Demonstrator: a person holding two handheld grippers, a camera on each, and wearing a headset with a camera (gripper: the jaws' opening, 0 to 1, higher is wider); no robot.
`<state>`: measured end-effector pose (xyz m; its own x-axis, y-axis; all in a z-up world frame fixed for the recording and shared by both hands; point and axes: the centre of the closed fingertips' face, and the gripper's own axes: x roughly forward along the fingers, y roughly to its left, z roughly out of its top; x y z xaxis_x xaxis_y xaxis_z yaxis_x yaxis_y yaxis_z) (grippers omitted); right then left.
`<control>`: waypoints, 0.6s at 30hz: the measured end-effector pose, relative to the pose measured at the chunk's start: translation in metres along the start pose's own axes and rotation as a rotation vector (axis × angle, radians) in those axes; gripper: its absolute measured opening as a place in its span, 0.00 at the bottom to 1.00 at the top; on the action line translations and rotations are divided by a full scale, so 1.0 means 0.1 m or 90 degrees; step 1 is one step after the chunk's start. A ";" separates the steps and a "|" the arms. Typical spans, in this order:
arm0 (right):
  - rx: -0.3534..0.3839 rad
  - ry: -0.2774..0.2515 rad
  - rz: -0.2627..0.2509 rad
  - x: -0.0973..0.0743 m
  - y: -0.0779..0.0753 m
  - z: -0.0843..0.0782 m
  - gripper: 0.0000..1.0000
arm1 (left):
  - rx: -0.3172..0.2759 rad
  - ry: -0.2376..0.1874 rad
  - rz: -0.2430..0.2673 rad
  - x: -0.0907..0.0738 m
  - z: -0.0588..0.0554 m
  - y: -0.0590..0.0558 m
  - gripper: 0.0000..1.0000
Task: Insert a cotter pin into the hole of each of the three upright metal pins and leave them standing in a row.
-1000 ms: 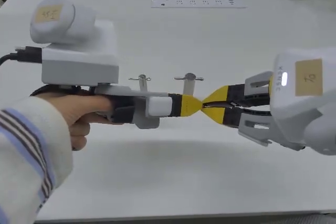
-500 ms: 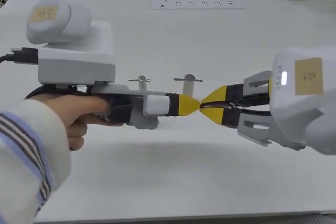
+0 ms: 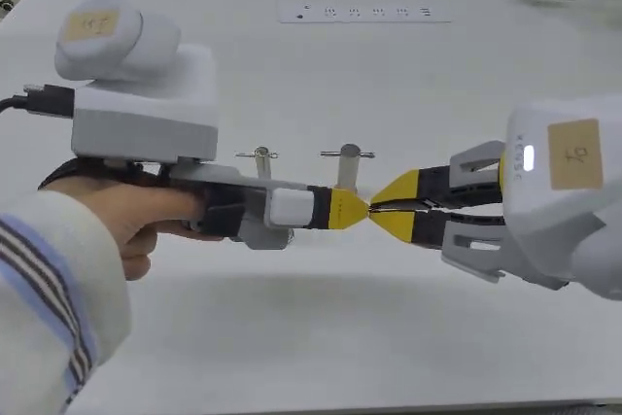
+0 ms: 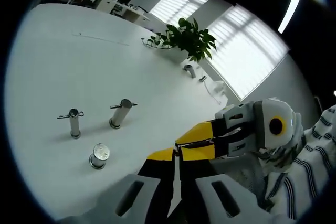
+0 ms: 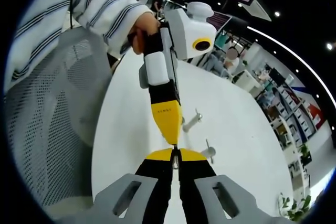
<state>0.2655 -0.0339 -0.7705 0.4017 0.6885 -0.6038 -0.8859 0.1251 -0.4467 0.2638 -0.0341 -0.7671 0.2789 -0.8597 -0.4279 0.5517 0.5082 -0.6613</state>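
L claw (image 3: 356,211) and R claw (image 3: 383,208), both pinched shut, are meeting tip to tip nr the worktop's (image 3: 292,337) front edge, anything thin betw. them too small to tell, while a bare metal pin (image 4: 98,155) is standing just beyond, then a cottered pin (image 4: 74,124) and a second cottered pin (image 4: 121,114) twd mid-worktop.

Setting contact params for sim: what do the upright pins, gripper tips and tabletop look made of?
Upright pins: silvery bare metal, likely steel; the flat cap on one glints. Left hand-held gripper tips: matte yellow, plastic or rubber, can't tell which. Tabletop: smooth white with a faint sheen, probably laminate.
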 end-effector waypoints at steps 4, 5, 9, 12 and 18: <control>-0.007 -0.006 0.004 0.00 0.00 0.01 0.03 | -0.002 -0.001 -0.002 -0.01 0.02 0.02 0.00; -0.009 -0.005 0.005 0.00 0.00 0.01 0.03 | -0.004 -0.001 -0.003 -0.02 0.02 0.03 0.00; -0.019 -0.005 0.008 0.00 0.01 0.03 0.04 | -0.005 -0.004 -0.003 -0.02 0.03 0.04 0.00; -0.019 -0.006 0.017 0.01 0.03 0.03 0.05 | -0.008 -0.003 -0.004 -0.02 0.02 0.04 0.00; 0.001 0.009 0.022 0.00 0.03 -0.05 0.19 | -0.003 -0.004 -0.002 -0.04 0.00 0.07 0.00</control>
<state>0.2643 -0.0368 -0.7750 0.3738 0.6825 -0.6280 -0.8998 0.1025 -0.4242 0.2664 -0.0269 -0.7701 0.2825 -0.8616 -0.4218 0.5491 0.5058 -0.6653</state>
